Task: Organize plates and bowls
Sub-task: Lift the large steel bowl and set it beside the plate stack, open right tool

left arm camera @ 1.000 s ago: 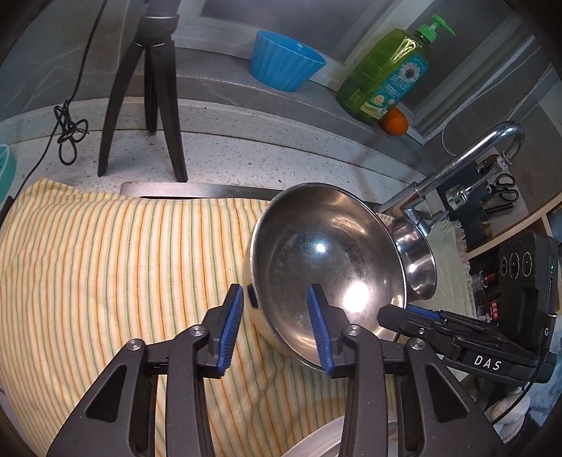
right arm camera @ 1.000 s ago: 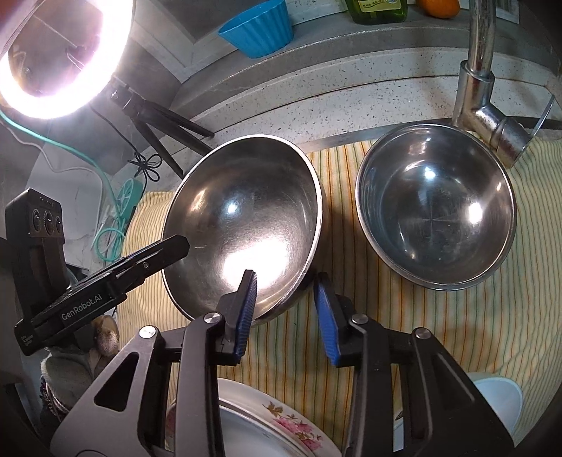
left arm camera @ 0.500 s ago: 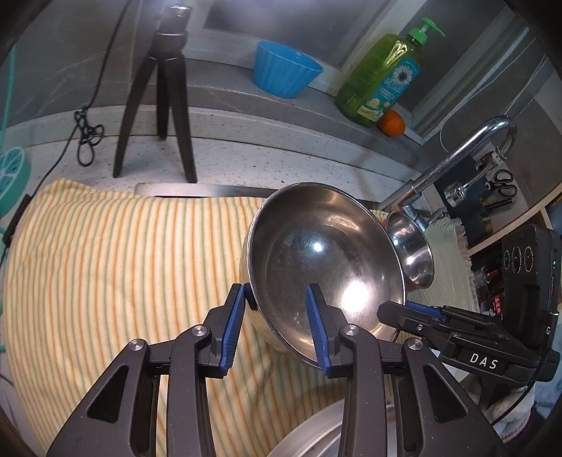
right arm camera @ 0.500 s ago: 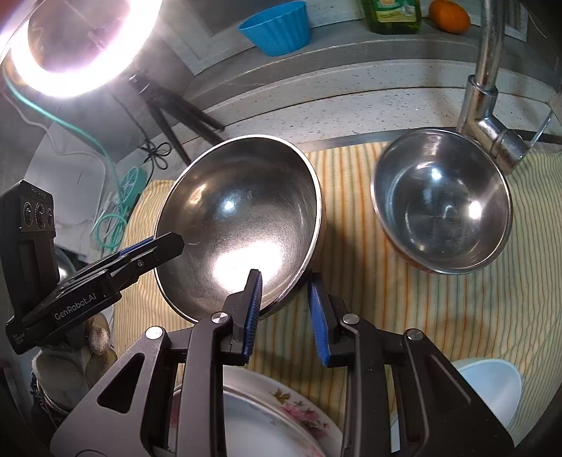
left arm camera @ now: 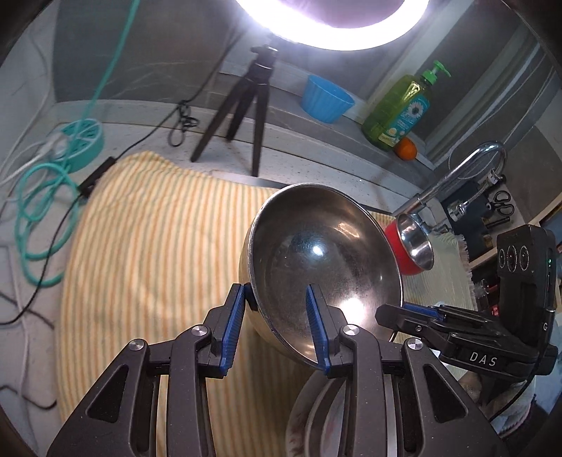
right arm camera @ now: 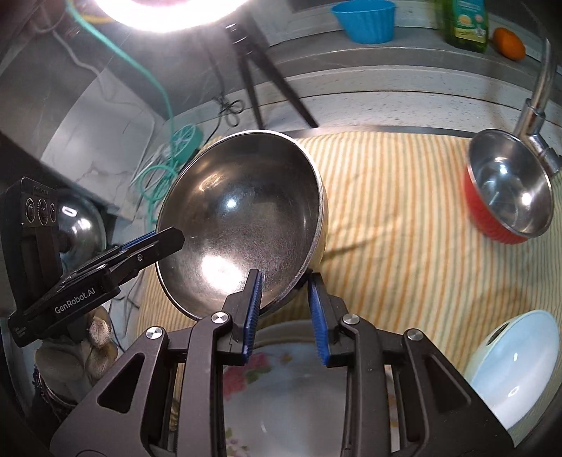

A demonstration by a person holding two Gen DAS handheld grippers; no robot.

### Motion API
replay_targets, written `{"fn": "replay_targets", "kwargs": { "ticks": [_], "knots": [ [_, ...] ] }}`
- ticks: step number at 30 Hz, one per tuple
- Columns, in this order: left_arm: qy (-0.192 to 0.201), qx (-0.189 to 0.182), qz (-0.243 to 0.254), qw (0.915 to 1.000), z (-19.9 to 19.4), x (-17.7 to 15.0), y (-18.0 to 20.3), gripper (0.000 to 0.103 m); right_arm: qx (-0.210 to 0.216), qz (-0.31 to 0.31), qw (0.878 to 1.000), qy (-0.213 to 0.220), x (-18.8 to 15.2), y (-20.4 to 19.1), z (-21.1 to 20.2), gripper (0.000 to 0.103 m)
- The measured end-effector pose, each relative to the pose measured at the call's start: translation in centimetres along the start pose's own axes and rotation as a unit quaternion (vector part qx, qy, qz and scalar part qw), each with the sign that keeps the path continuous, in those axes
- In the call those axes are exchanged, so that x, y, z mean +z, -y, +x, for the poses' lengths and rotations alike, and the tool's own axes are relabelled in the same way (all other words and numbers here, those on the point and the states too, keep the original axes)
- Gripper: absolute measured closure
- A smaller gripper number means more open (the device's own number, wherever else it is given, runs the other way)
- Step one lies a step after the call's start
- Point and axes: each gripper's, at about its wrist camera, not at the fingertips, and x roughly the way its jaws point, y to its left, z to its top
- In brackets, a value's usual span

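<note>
- Rising since the earlier frames, the steel bowl (left arm camera: 323, 267) is now sitting higher above the striped cloth (left arm camera: 151, 246), and the ring light (left arm camera: 333, 24) is coming into view at the top of both pictures.
- Both claws are gripping this bowl at once, and it is hanging tilted in the air with its open side facing the cameras.
- The left claw (left arm camera: 275, 321) is clamping the bowl's near rim, one blue pad (left arm camera: 232, 323) lying outside the wall and the other inside.
- The right claw (right arm camera: 286, 309) is pinching the rim on the opposite side the same way, with one pad in the bowl and one behind it.
- A smaller bowl with a red outside (right arm camera: 505, 200) is resting on the cloth well apart from the lifted one, right under the tap (right arm camera: 537, 105).
- A flowered plate (right arm camera: 281, 379) is lying below the right claw, and a white bowl (right arm camera: 516, 365) is sitting near it on the cloth's edge.
- Behind the cloth, a black tripod (left arm camera: 246, 109) is standing on the counter, with a blue bowl (left arm camera: 328, 100), a green soap bottle (left arm camera: 400, 105) and an orange (left arm camera: 405, 149) lining the ledge.
</note>
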Motion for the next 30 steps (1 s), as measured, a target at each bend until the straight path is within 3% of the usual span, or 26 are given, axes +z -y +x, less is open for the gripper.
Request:
{"fn": "replay_targets", "kwargs": {
  "ticks": [15,30],
  "knots": [
    [0.018,0.034,-0.058,0.9976,-5.3,-5.9,-4.6,0.07,0.027,-0.058,0.997,-0.045,-4.3,-6.7,2.6,0.075],
    [0.005,0.046,-0.104,0.9935,-6.7,-10.2,-7.3,0.07,0.037,-0.084,0.992,-0.083,-7.1,-9.0,4.7,0.075]
  ]
}}
